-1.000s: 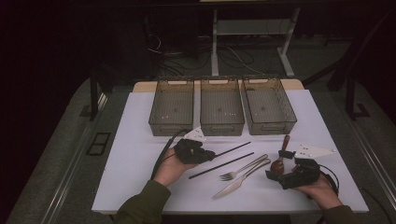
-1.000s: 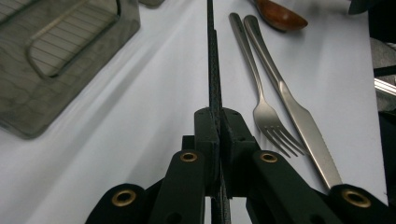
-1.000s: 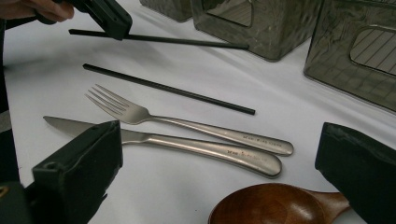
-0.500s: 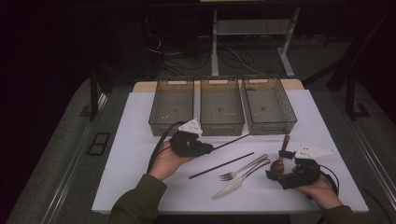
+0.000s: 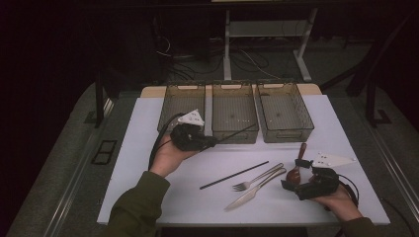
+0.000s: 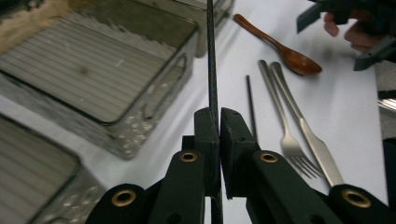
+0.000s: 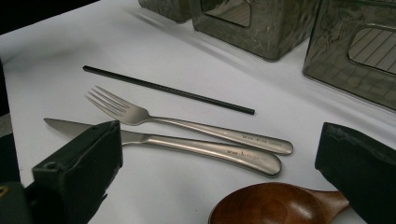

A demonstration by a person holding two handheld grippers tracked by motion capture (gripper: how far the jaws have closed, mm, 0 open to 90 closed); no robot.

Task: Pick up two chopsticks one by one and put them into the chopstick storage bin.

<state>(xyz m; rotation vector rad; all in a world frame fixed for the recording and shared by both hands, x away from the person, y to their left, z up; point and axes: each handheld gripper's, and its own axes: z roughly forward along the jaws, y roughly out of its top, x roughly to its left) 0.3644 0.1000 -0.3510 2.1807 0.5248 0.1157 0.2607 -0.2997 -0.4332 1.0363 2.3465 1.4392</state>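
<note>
Left tongs [image 5: 210, 143], clamped on one black chopstick [image 5: 237, 132], had lifted it from mid-frame up to the bins [image 5: 182, 106] in the upper centre, so I guessed binning was next; right tongs [image 5: 291, 186] sat wide open, lower right.

three bins [image 5: 235, 117] stand side by side at the back of the table [image 5: 148, 148]. in front of them lie a stick [image 5: 234, 175], then a fork [image 5: 259, 177] and a knife [image 5: 255, 189] touching, with a spoon [image 5: 295, 169] to their right.
</note>
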